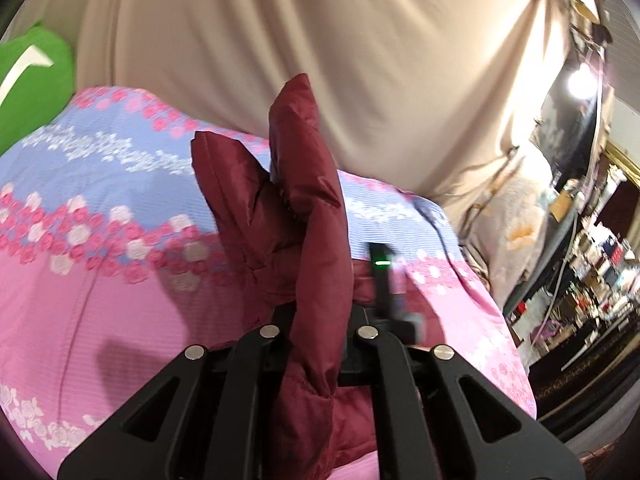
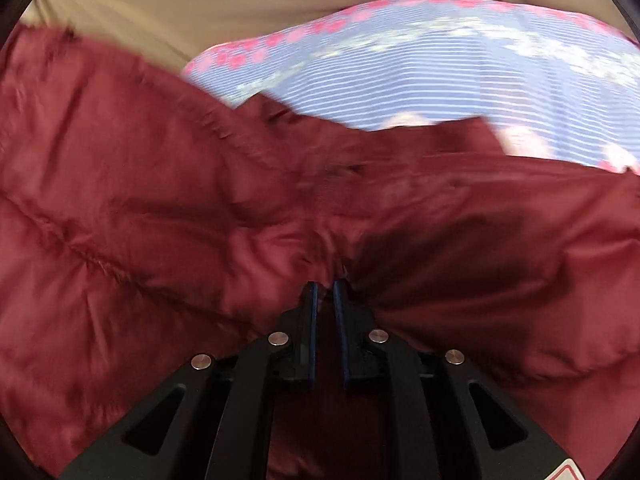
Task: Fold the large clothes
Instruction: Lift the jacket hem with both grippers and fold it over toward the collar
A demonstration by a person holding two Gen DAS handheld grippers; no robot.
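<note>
Nearest, low centre of the left wrist view: my left gripper [image 1: 320, 344] is clamping a fold of the dark red quilted puffer jacket [image 1: 304, 216]. The fingers are buried in the fabric, jaws narrow and pinching it. The held fold is standing up through the middle of the frame, two padded lobes pointing upward.

Low centre of the right wrist view: my right gripper [image 2: 325, 292] is pinching the same jacket where the cloth is gathering into creases at the blue-edged fingertips [image 2: 340, 300]. Jaws narrow, a thin layer between them.

Handling judgement: the shell looks glossy and slick, the filling soft and light, so the garment should be bulky but not heavy. It is sagging wherever I am not supporting it. A thin pinch may slip; I judge that hems or stitched seams give the surest hold, with both grips well apart.

Farther: the jacket is lying on the pink and blue flower-printed bedsheet [image 1: 100, 208], which is covering the bed across the lower and left parts of the frame.

View differences: the left view alone is showing the beige draped curtain [image 1: 280, 60] at top, a green plush object [image 1: 28, 76] at upper left and cluttered shelves [image 1: 592, 260] at right. The right view alone is showing how widely the jacket spreads, filling most of the frame; it is blurred.
</note>
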